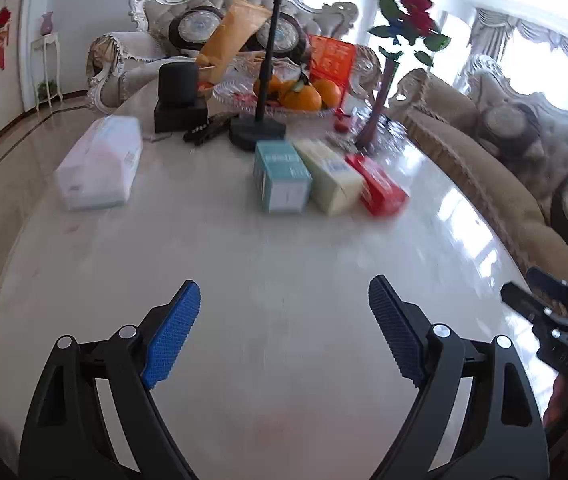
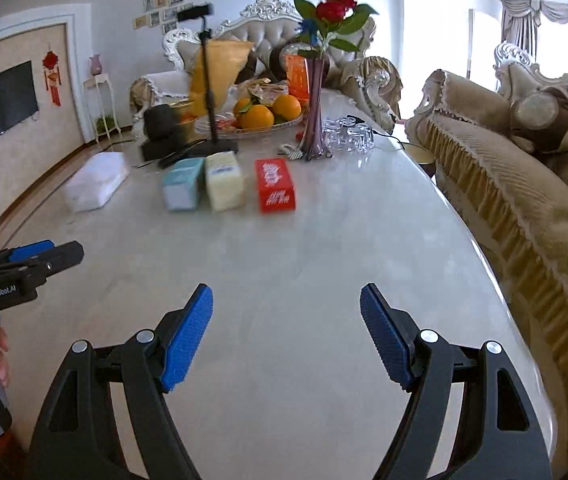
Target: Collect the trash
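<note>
Three small boxes (image 2: 227, 184) (blue, cream, red; likely the trash) in a row mid-surface (image 2: 284, 264), untouched. Nothing collected yet. Left gripper (image 1: 284, 332) and right gripper (image 2: 286, 336) hovering well short, jaws spread wide, empty.

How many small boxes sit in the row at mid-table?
3. The blue box is at the left end, the cream box touches it in the middle, and the red box lies slightly apart on the right. None appears hidden; the larger white pack isn't counted.
</note>
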